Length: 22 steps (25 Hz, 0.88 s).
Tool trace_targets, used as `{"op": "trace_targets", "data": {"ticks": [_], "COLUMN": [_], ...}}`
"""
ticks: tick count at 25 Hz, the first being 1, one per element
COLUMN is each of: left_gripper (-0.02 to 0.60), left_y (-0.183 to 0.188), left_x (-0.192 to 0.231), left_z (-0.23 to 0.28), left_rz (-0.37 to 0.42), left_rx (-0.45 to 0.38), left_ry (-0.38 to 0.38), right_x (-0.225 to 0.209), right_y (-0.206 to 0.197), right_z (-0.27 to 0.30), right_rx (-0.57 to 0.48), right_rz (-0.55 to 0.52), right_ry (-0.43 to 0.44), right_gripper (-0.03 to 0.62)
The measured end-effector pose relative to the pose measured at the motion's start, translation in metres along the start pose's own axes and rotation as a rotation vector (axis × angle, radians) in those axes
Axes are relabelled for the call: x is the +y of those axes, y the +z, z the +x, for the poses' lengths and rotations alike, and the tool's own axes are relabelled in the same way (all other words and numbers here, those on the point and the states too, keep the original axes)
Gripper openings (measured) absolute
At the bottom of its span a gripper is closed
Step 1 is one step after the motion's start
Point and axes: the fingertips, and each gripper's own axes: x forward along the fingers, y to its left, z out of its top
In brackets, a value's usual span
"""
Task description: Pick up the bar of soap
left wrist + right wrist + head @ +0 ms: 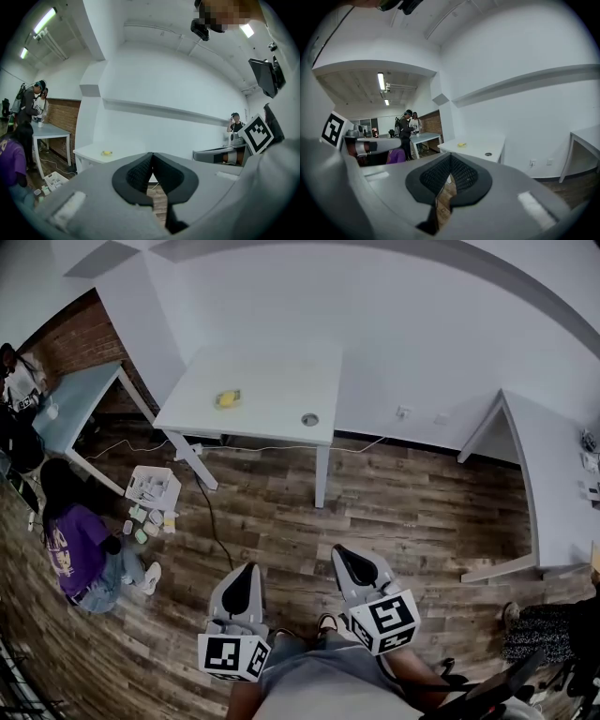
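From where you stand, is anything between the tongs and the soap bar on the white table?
Nothing visible blocks it. The soap bar lies on the white table, a small round object to its right. The left tongs and right tongs, both shut, hang over the wooden floor, where a cable lies on the way.

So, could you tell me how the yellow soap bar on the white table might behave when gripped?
The soap bar looks small and low, so probably rigid and light. It lies flat on the table, so it should slide, not roll.
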Motion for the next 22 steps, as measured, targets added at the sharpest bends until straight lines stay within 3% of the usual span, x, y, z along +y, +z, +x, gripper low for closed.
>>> {"op": "trace_targets", "data": {"ticks": [11,22], "left_gripper": [0.002,0.002], "left_y": [0.005,0.021], "left_x": [-0.002,0.06], "left_z": [0.027,0.093], "left_rz": [-0.007,-0.006], "left_rx": [-0.004,-0.01], "left_ry": [-0.005,-0.043], "right_x": [-0.011,-0.013], "right_y": [-0.003,0.024], "right_z": [0.019,0.105], "right_rx": [0.013,0.017], "right_rz": [0.013,-0.005], "right_ry": [0.027,0.008], "right_gripper": [0.003,0.003]}}
